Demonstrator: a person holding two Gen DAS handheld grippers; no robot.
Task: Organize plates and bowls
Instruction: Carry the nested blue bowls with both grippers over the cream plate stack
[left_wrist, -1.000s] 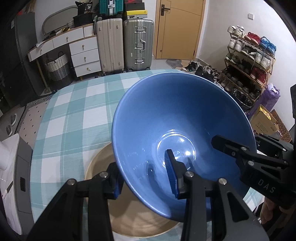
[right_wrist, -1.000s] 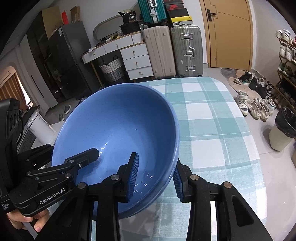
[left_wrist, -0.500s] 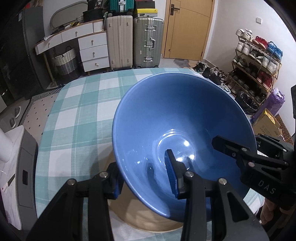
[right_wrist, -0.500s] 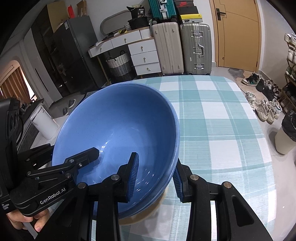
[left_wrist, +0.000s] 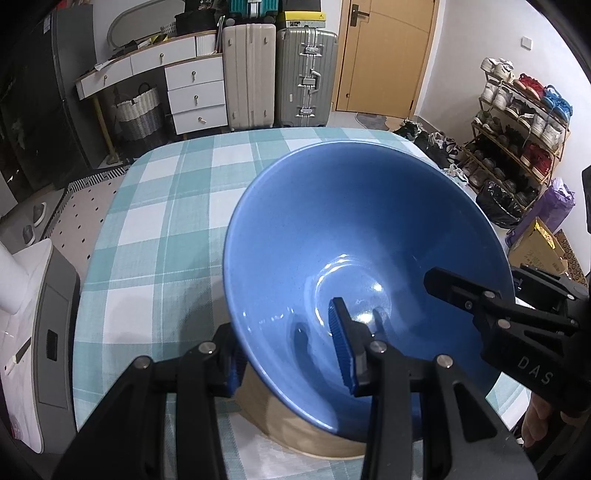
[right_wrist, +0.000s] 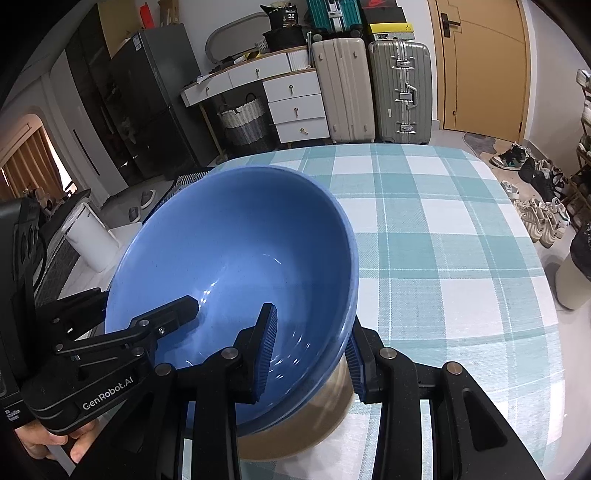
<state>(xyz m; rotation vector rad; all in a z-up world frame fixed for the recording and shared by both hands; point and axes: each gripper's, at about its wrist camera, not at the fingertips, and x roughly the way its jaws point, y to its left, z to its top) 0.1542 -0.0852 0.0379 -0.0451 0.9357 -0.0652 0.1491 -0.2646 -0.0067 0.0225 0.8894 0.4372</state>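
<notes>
A large blue bowl (left_wrist: 332, 236) (right_wrist: 229, 258) is gripped on opposite sides of its rim. My left gripper (left_wrist: 288, 358) is shut on the near-left wall, one pad inside and one outside. My right gripper (right_wrist: 310, 356) is shut on the opposite rim the same way. Each gripper also shows in the other's view, with a hand behind it. Directly under the bowl lies a tan dish (left_wrist: 295, 424) (right_wrist: 317, 417) on the checked tablecloth (left_wrist: 166, 221) (right_wrist: 443, 240). Most of the dish is hidden, and I cannot tell whether the bowl touches it.
Beyond the table stand two suitcases (left_wrist: 280, 74), a white drawer unit (left_wrist: 195, 92) and a door (left_wrist: 380, 55). A shoe rack (left_wrist: 517, 122) is on the right. A white and grey appliance (left_wrist: 37, 332) sits close to the table's left edge.
Both grippers have carried the blue bowl over the tan dish and slightly down. The dish, much of it visible before, is now nearly covered. Both grips are unchanged.
</notes>
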